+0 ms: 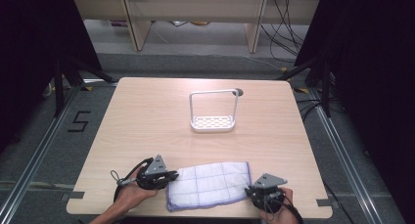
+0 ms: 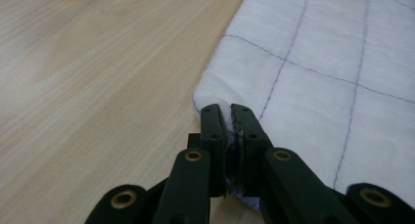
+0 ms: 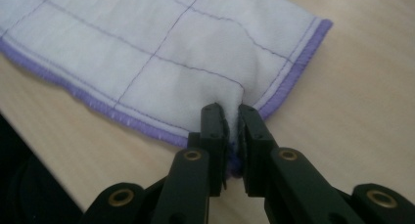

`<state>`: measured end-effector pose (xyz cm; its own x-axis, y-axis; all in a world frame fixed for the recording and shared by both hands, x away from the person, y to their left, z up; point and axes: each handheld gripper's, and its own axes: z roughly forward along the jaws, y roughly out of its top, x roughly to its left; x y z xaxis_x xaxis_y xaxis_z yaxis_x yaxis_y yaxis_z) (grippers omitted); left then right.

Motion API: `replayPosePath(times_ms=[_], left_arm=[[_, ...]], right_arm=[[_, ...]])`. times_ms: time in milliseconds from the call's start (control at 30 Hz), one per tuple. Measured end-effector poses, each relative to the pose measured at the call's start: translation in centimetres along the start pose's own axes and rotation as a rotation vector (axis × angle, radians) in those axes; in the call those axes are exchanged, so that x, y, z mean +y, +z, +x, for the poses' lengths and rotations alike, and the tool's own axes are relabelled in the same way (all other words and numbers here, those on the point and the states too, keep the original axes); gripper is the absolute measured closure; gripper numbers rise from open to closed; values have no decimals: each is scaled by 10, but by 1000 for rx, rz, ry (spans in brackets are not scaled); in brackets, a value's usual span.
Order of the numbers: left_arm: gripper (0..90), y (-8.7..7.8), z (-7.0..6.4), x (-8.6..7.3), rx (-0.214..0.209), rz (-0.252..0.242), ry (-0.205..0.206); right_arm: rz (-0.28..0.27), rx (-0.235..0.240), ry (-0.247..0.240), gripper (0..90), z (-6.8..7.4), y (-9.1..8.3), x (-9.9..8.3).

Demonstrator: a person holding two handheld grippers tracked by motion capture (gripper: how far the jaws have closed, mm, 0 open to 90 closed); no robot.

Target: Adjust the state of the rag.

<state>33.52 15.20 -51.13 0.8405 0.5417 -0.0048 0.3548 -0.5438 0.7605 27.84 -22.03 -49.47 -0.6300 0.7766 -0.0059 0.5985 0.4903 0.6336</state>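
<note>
A white cloth [image 1: 208, 185] with thin purple grid lines and a purple hem lies folded near the table's front edge. My left gripper [image 1: 169, 176] is at its left end, shut on the folded edge of the cloth [image 2: 313, 77]; in the left gripper view my left gripper [image 2: 231, 109] has white fabric pinched between the jaws. My right gripper [image 1: 249, 190] is at the cloth's right front corner. In the right gripper view my right gripper [image 3: 232, 109] is shut on the cloth [image 3: 161, 57] just inside the purple hem.
A white rack [image 1: 213, 122] with a perforated base and a tall wire handle stands in the middle of the wooden table [image 1: 147, 116], well beyond the cloth. A dark round hole [image 1: 239, 92] sits behind it. Floor rails and cables surround the table.
</note>
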Motion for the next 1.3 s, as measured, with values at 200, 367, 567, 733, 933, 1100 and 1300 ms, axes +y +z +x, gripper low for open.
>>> replayPosePath(times_ms=[200, 367, 567, 733, 933, 1100, 1300], left_arm=[[845, -20, -25, 1, -33, -66, 15], [843, -27, -52, 2, -84, -101, -3], [841, -15, -72, 3, -136, -84, 34], [840, -7, -75, 5, -145, -86, 36], [834, 6, -85, 11, -175, -92, 27], [762, 14, -87, 12, -223, -85, 0], [450, 5, -77, 13, -218, -111, -23]], right_arm=[[9, -17, -59, 835, -31, 14, 41], [34, -27, -158, 836, -45, 36, 86], [53, -8, -209, 836, -50, 69, 124], [87, 18, -233, 835, -55, 87, 134], [103, 24, -247, 784, -61, 98, 134], [106, -29, -188, 557, -69, 96, 135], [-5, -70, -84, 478, -73, 75, 132]])
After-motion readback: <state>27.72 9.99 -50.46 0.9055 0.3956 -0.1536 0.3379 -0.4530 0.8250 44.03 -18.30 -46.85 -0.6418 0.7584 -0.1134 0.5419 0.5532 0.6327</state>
